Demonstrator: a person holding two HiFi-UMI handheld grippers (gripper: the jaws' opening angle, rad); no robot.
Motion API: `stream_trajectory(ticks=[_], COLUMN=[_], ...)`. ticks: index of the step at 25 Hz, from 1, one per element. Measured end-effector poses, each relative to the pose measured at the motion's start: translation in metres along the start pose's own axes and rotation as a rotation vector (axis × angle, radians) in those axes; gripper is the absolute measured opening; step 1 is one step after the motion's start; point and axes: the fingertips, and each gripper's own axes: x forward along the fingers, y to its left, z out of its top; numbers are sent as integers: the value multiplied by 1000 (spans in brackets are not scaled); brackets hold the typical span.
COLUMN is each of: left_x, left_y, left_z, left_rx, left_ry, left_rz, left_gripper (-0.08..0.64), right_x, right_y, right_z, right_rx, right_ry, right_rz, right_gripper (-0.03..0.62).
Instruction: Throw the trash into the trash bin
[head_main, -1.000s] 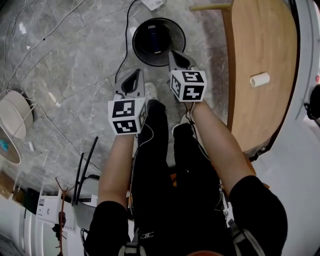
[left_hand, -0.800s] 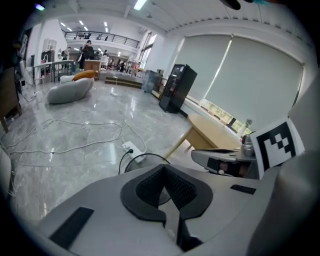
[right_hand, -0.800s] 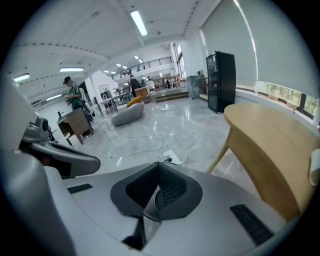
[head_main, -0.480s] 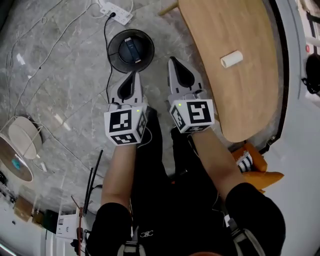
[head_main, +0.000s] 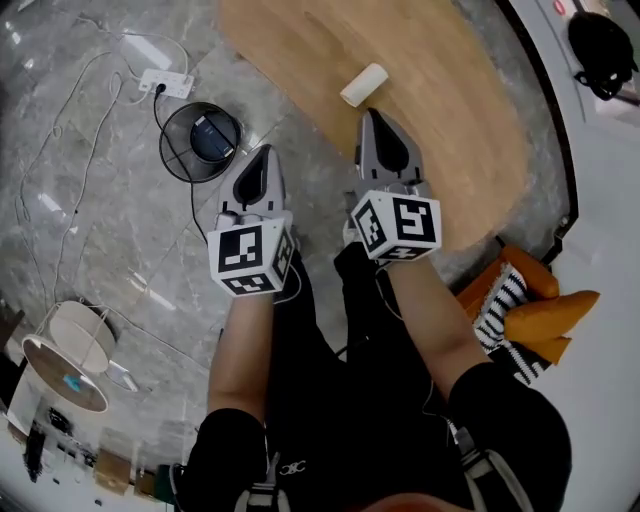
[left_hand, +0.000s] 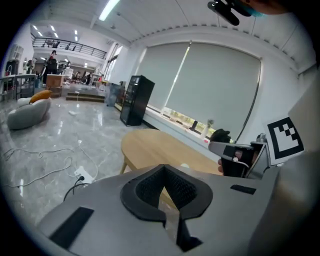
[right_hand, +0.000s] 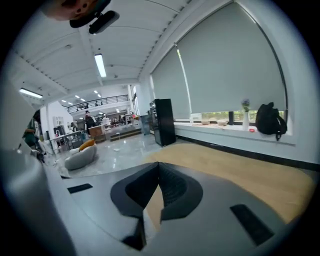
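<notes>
While the long, rounded, pale wooden bench (head_main: 450, 130) fills the upper view, the round black trash bin (head_main: 166, 152) stands on the grey marble floor (head_main: 80, 110) off the bench's left end. The left claw (head_main: 260, 155) and the right claw (head_main: 373, 118) are both closed tight and hold nothing. The small white cylinder (head_main: 363, 85), probably a paper roll, lies at the bench's near edge, just ahead of the right claw. It is likely light and crushable, so pinch it gently across the middle.

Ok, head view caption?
Shut, empty left gripper and right gripper; white roll on wooden table ahead, trash bin on floor at left.
</notes>
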Motion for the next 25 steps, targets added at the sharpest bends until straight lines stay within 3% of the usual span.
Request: stream_trajectory(ticks=[5,9,11,13,25], left_x=[28,42,45,46,39], left_y=[-49,-71,-77,-79,-44], left_z=[11,9,5,1,-15], left_rx=[35,64,74,82,67], left_ry=[1,22,37,55,117], left_rz=[-52,-75,-79,-80,-45], left_gripper=[12,14,12,12,12], right_x=[-5,5,15,27,101], right_y=[-72,-102,-107,-110,-103], right_z=[-16,-37,-45,-54,-116], right_rx=[68,137,203,260,368], right_ry=[39,106,138,175,350], right_rz=[-117,-137,-116,-103,-166], right_gripper=[11,29,105,138,214])
